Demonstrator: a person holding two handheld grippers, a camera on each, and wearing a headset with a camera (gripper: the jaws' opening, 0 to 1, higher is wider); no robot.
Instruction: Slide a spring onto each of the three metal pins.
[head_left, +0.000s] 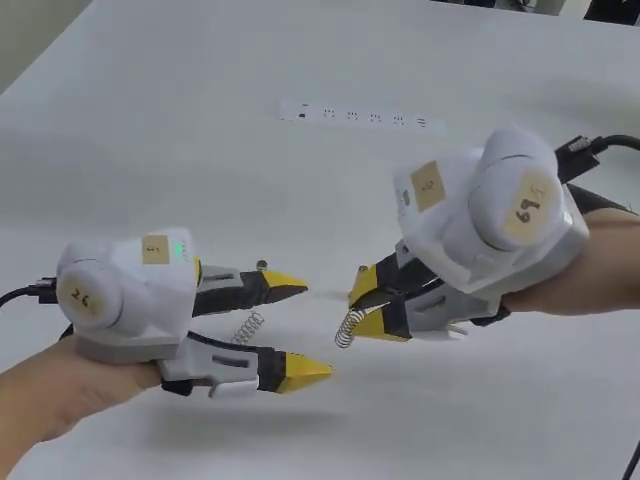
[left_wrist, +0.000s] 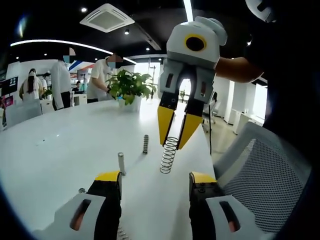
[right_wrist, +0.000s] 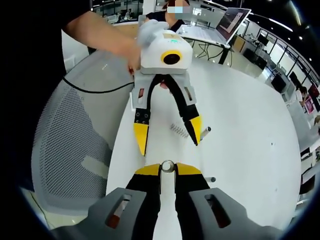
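My right gripper (head_left: 360, 308) is shut on a steel spring (head_left: 347, 330) that hangs from its yellow tips; in its own view the spring (right_wrist: 167, 166) shows end-on between the closed jaws. Facing it, my left gripper (head_left: 297, 328) stands open with nothing between its jaws. A second spring (head_left: 248, 326) lies on the white table between the left jaws. A short metal pin (left_wrist: 121, 163) stands upright ahead of the left gripper (left_wrist: 155, 177). Farther off stands a pin with a spring (left_wrist: 145, 144) on it. Another low pin (left_wrist: 81, 190) sits at the left.
A white power strip (head_left: 360, 116) lies at the far side of the table (head_left: 150, 130). A grey mesh chair (left_wrist: 270, 170) stands past the table edge. People and a potted plant (left_wrist: 131, 85) are in the background.
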